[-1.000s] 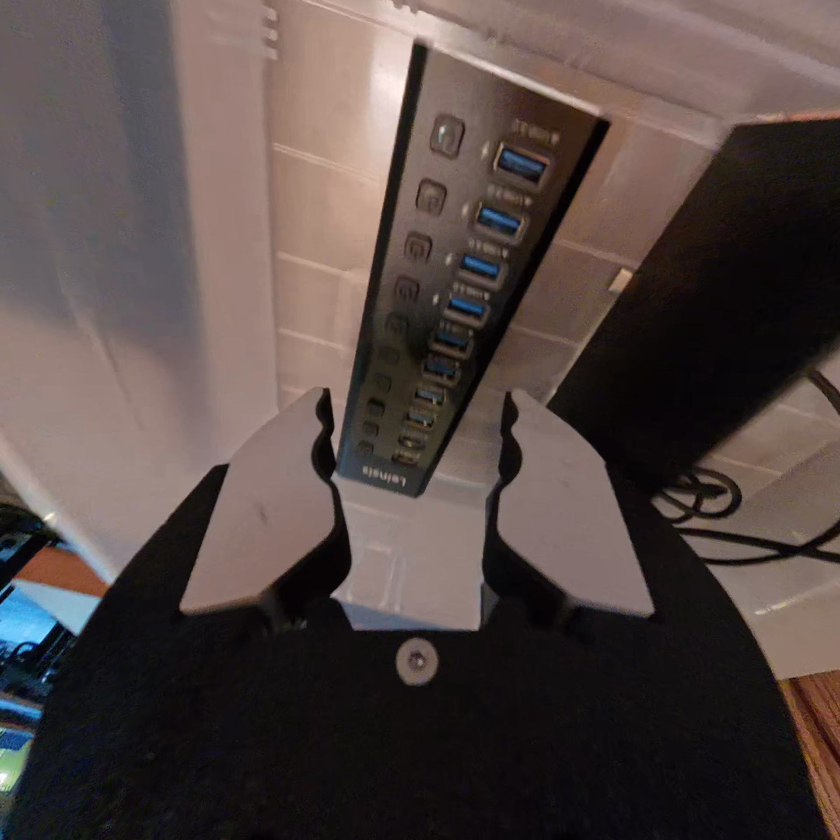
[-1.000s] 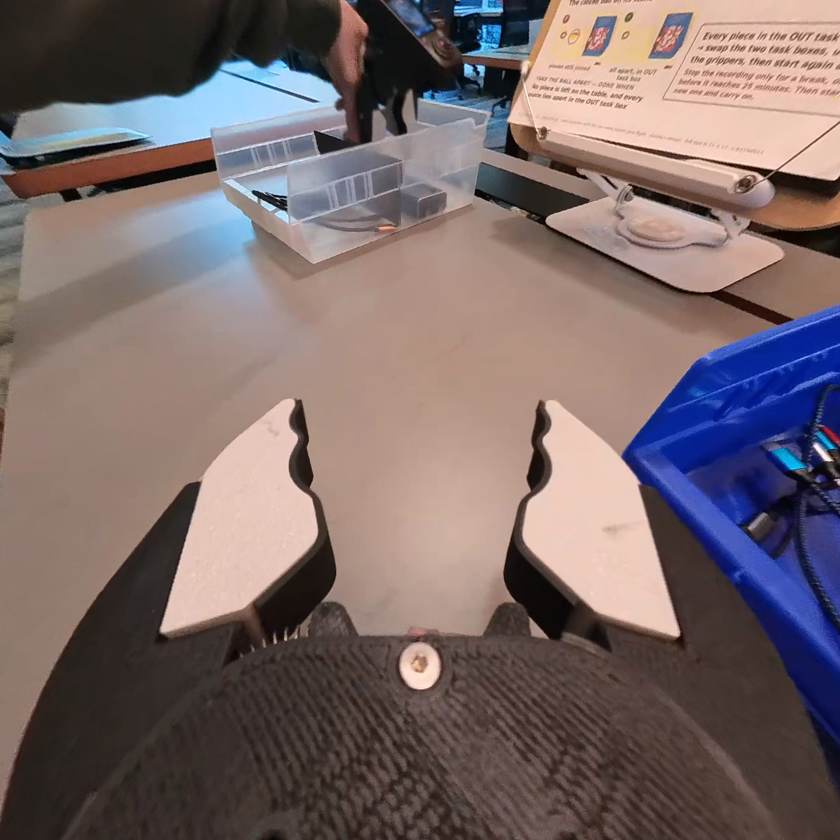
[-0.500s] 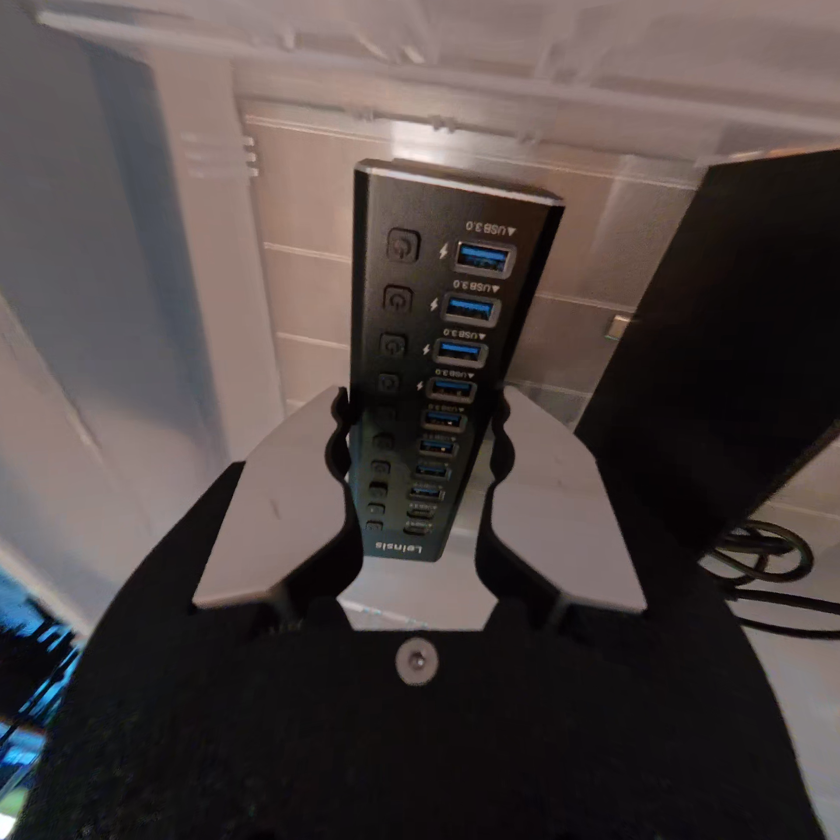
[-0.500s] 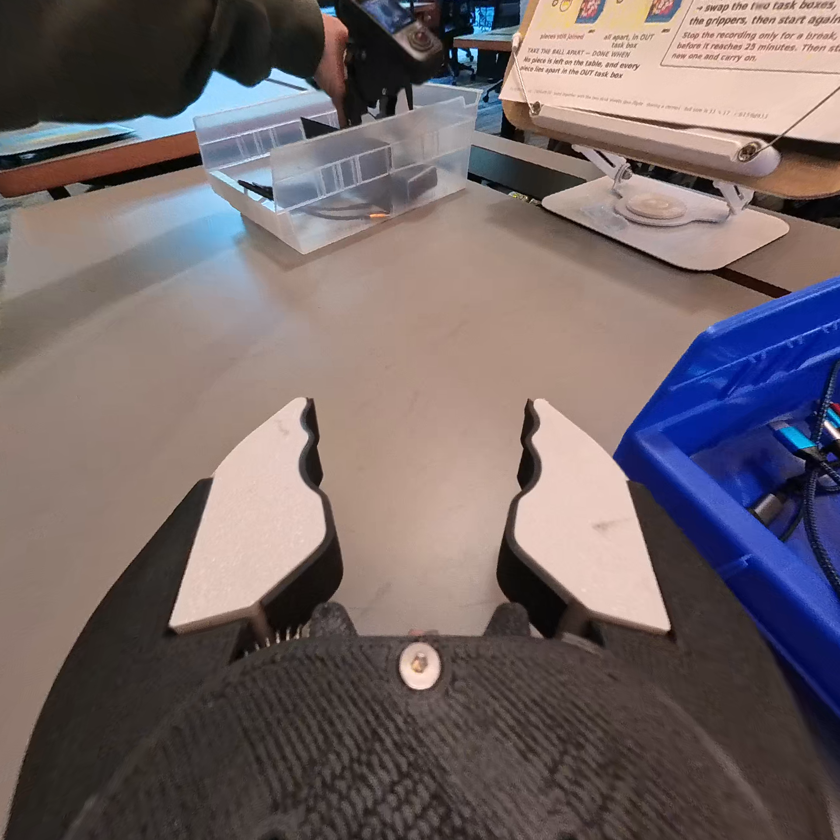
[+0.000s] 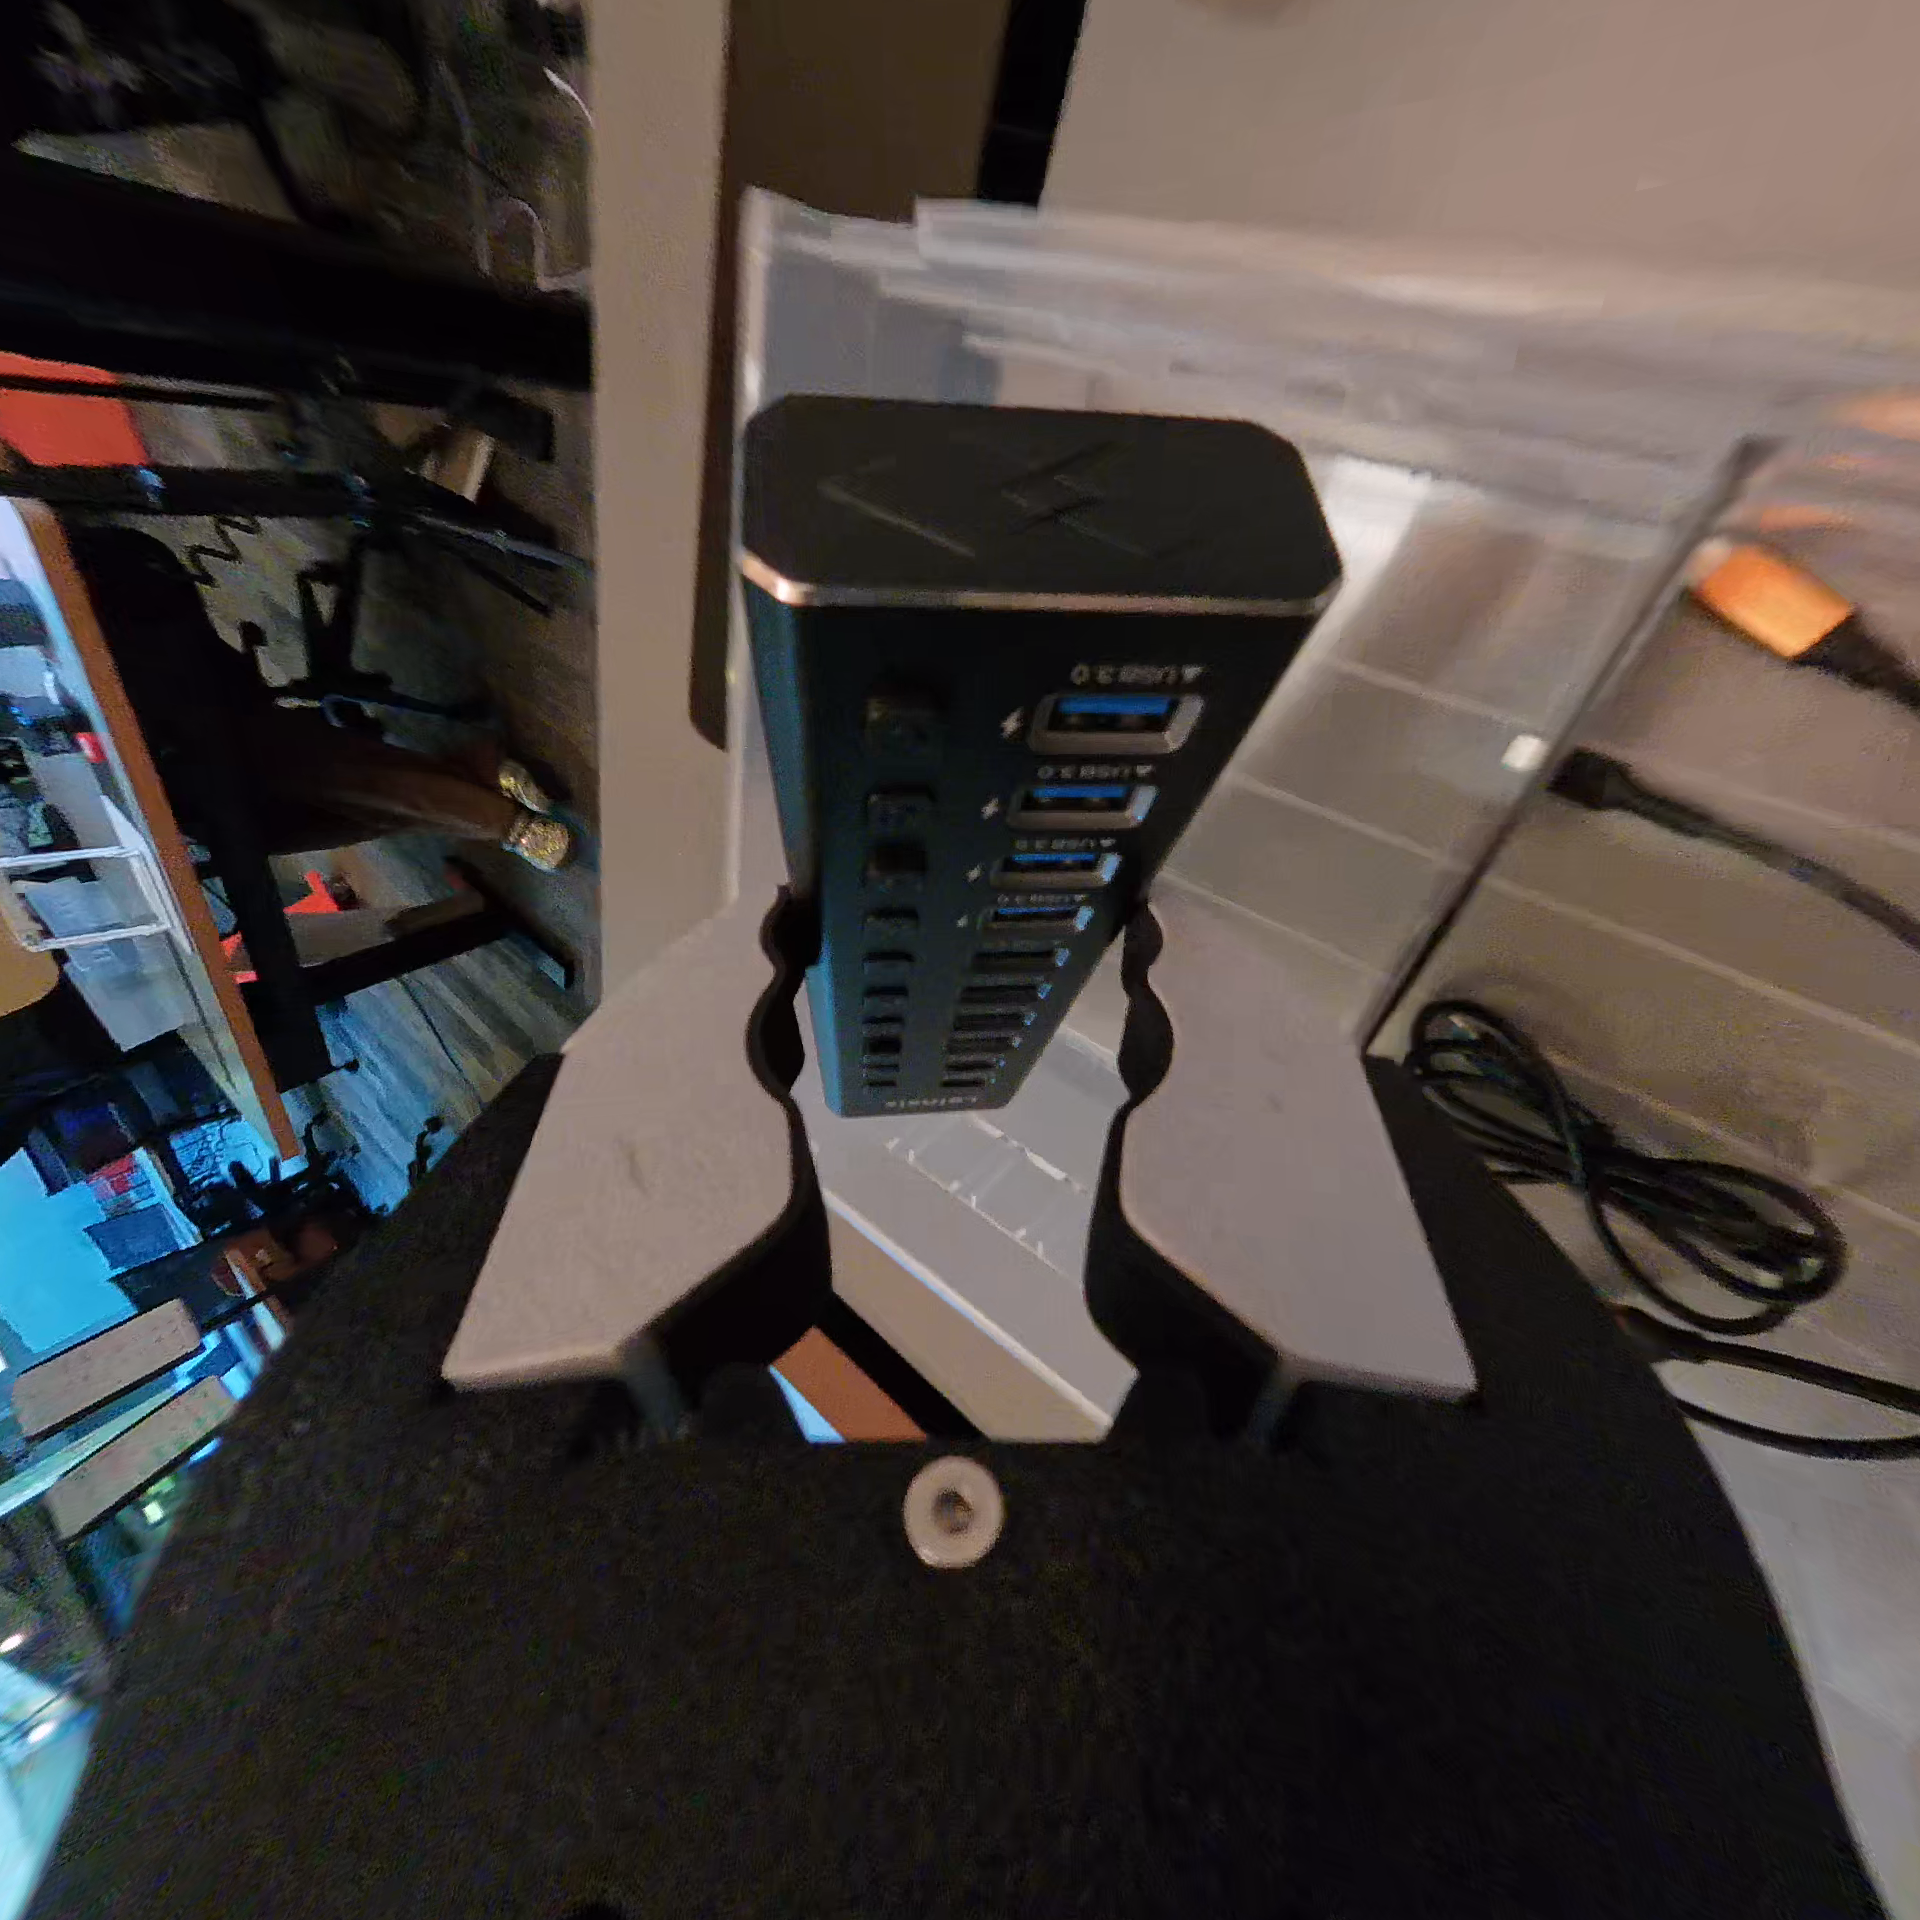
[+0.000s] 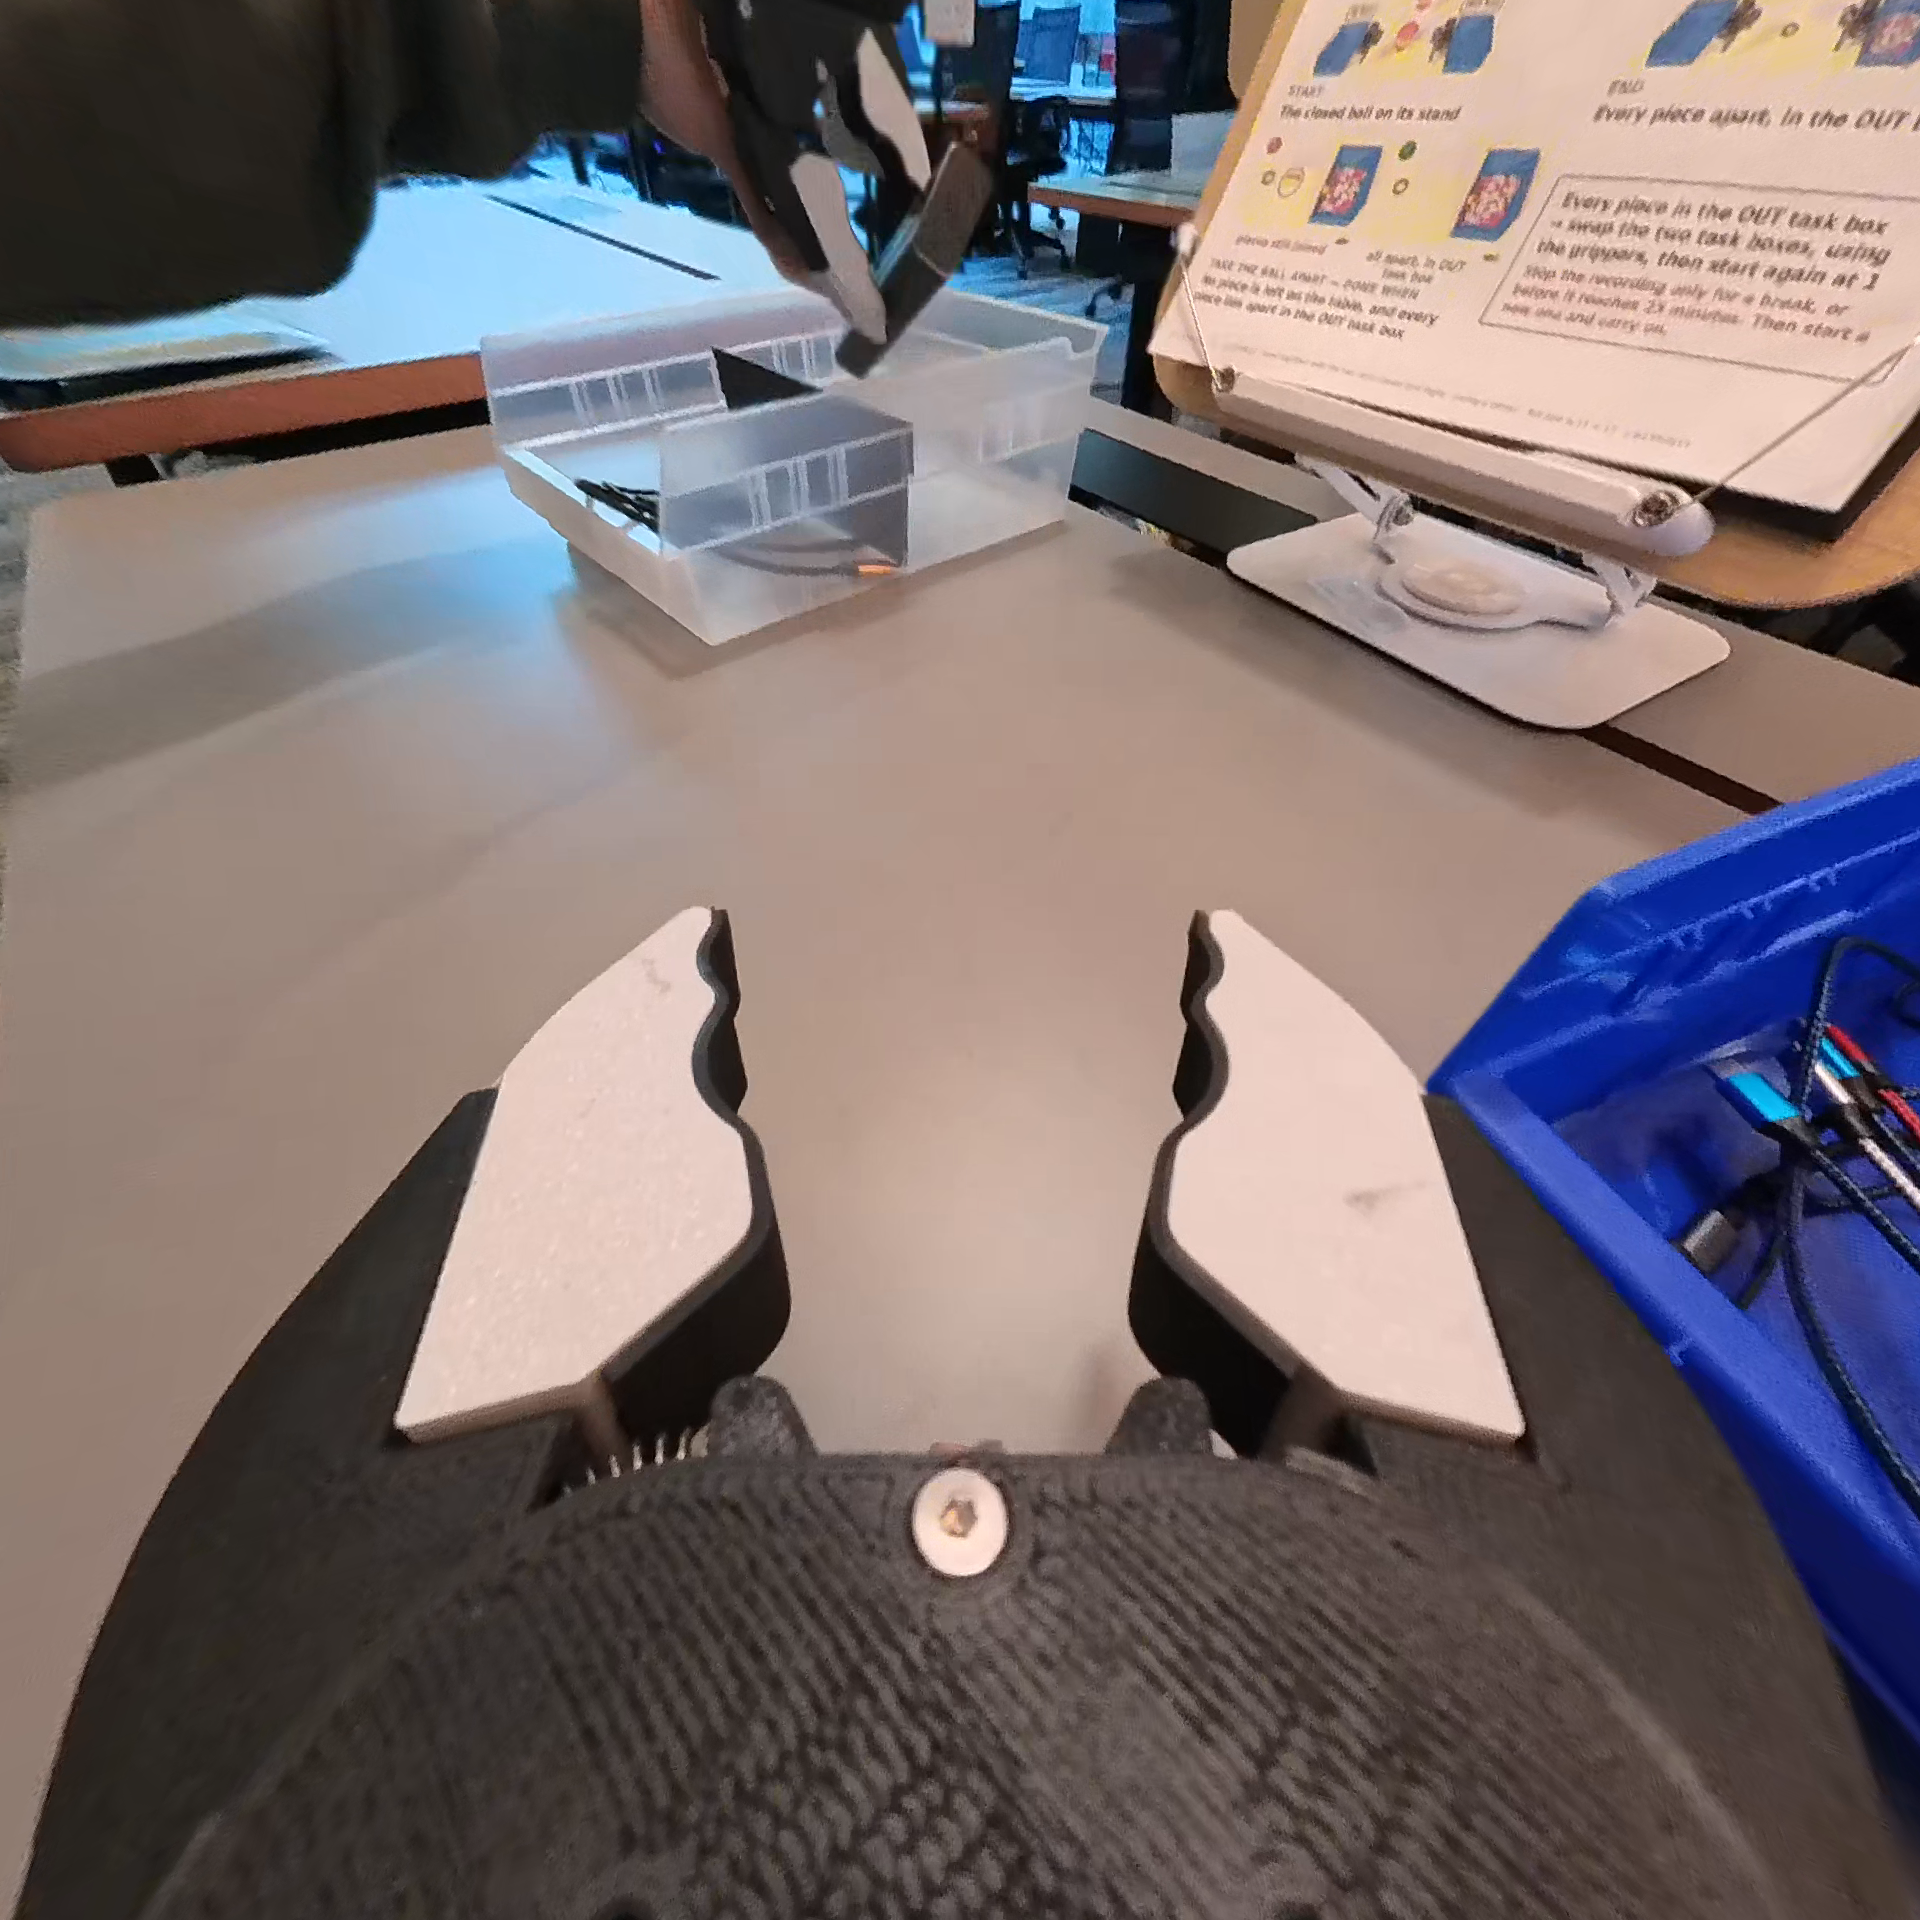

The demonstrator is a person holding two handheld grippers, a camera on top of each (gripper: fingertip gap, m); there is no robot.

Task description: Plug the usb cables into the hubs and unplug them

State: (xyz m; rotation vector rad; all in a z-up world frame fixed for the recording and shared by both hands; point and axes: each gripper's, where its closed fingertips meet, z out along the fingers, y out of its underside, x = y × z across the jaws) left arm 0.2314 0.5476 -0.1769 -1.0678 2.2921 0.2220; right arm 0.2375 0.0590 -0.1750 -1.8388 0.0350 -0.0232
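Two grippers are in use, and the clear plastic bin [image 6: 790,488] at the far side of the table [image 6: 935,790] serves as the reference landmark. Above that bin, the left gripper [image 5: 961,925] has its fingers [image 5: 665,1132] pinching the lower part of a black USB hub [image 5: 1023,790], one finger on each long side. The hub is lifted clear of the bin, raised at a tilt in the right wrist view, with its column of blue ports facing the left wrist camera and its capped end pointing away from that camera. Inside the bin, a divider wall separates compartments; a coiled black cable [image 5: 1621,1174] lies on the floor of the compartment beside the hub, and an orange-tipped connector [image 5: 1766,603] lies farther along in the same bin. Well apart from the bin, on the near side of the table, the right gripper [image 6: 961,1023] hovers over bare table surface with its fingers [image 6: 613,1153] spread wide and nothing between them. Just beside that gripper stands a blue bin [image 6: 1621,987] containing braided USB cables [image 6: 1829,1122] with blue and red connectors. Near the clear bin, a document stand [image 6: 1475,582] carries a printed sheet.
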